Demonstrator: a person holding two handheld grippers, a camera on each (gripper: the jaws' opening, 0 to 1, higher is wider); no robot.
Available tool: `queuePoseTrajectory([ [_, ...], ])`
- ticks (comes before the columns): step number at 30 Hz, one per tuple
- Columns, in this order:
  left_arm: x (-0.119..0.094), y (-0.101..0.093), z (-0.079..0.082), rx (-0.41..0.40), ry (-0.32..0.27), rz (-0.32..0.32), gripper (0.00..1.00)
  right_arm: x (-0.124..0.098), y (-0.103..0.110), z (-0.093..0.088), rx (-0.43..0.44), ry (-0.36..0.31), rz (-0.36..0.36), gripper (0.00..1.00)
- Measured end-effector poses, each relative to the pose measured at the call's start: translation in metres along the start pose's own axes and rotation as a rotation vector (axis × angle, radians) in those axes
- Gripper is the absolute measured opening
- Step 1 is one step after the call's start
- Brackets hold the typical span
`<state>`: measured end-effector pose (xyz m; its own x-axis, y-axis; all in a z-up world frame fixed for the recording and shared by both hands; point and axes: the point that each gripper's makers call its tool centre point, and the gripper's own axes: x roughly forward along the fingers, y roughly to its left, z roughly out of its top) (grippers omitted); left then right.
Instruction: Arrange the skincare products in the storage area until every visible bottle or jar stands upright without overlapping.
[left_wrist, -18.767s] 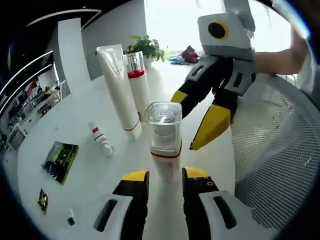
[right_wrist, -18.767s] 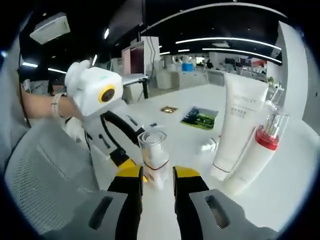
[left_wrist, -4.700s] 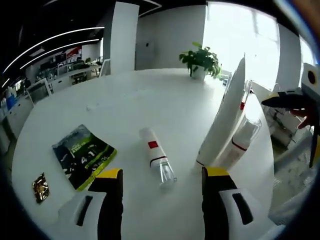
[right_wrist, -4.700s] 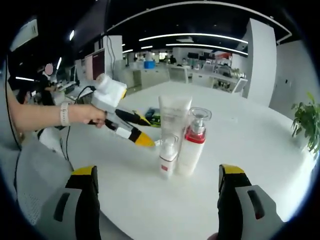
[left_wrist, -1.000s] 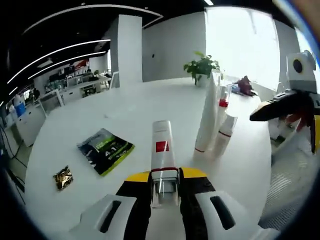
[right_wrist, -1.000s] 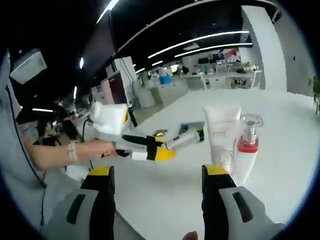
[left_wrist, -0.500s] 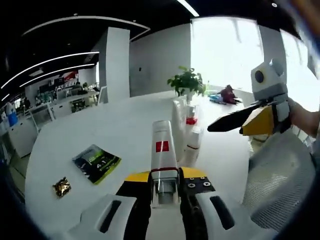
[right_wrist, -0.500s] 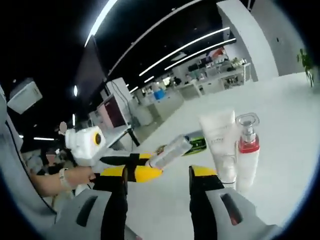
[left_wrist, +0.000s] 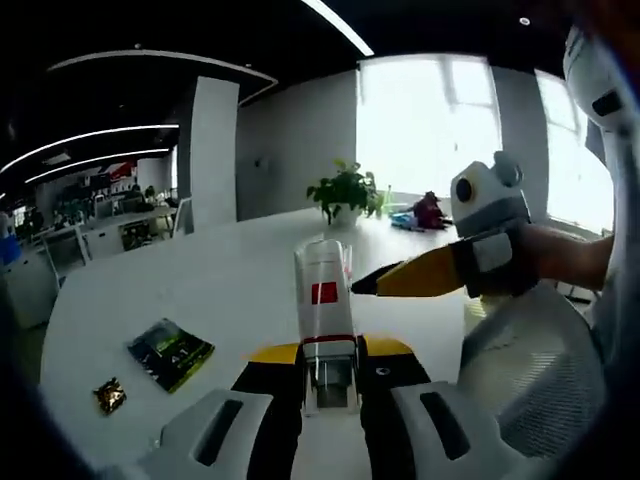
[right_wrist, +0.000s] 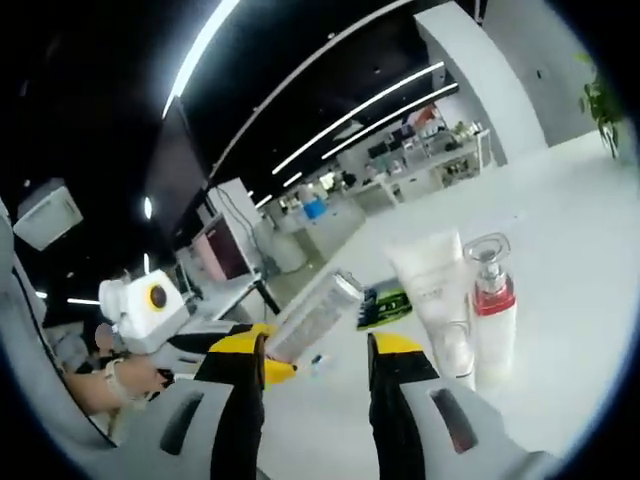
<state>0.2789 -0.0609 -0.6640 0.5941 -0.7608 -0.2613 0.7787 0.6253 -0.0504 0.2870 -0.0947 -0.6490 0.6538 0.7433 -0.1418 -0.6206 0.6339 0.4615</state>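
My left gripper (left_wrist: 328, 352) is shut on a small white bottle (left_wrist: 322, 295) with a red square label, held up off the table and pointing away from me. In the right gripper view the same bottle (right_wrist: 312, 318) slants between my right gripper's (right_wrist: 318, 362) parted jaws; I cannot tell whether they touch it. The right gripper (left_wrist: 372, 286) reaches in from the right, its tip at the bottle's side. A white tube (right_wrist: 430, 278), a pump bottle with a red collar (right_wrist: 490, 300) and a small bottle (right_wrist: 458, 352) stand upright together on the white table (right_wrist: 570, 230).
A green booklet (left_wrist: 170, 348) and a gold packet (left_wrist: 108, 395) lie on the table's left part. A potted plant (left_wrist: 345, 190) stands at the far edge. A grey mesh chair (left_wrist: 540, 370) is at the right. A person's hand (right_wrist: 110, 385) holds the left gripper.
The left gripper has lifted the small bottle off the table and kept its hold. The right gripper has come up to the bottle and its jaws have narrowed.
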Motion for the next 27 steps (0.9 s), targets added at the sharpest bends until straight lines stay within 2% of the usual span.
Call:
queuePoseTrajectory([
  [4, 0.002, -0.010, 0.002, -0.001, -0.007, -0.027, 0.20, 0.000, 0.000, 0.005, 0.025, -0.037, 0.010, 0.39],
  [7, 0.002, -0.017, 0.006, 0.002, -0.020, -0.041, 0.20, 0.001, 0.000, 0.007, 0.030, -0.041, 0.018, 0.36],
  [13, 0.002, -0.020, 0.013, 0.001, -0.053, -0.054, 0.20, 0.001, -0.001, 0.015, 0.064, -0.075, 0.037, 0.35],
  [17, 0.000, -0.026, 0.017, -0.002, -0.077, -0.083, 0.20, 0.000, 0.006, 0.028, 0.174, -0.136, 0.103, 0.34],
  [21, -0.002, -0.032, 0.021, -0.017, -0.104, -0.112, 0.20, 0.000, 0.004, 0.029, 0.189, -0.142, 0.105, 0.33],
  [24, -0.002, -0.032, 0.023, -0.034, -0.113, -0.112, 0.20, -0.001, 0.008, 0.035, 0.270, -0.173, 0.140, 0.30],
  [27, -0.003, -0.035, 0.026, -0.047, -0.128, -0.131, 0.20, -0.002, 0.008, 0.032, 0.279, -0.169, 0.149, 0.30],
])
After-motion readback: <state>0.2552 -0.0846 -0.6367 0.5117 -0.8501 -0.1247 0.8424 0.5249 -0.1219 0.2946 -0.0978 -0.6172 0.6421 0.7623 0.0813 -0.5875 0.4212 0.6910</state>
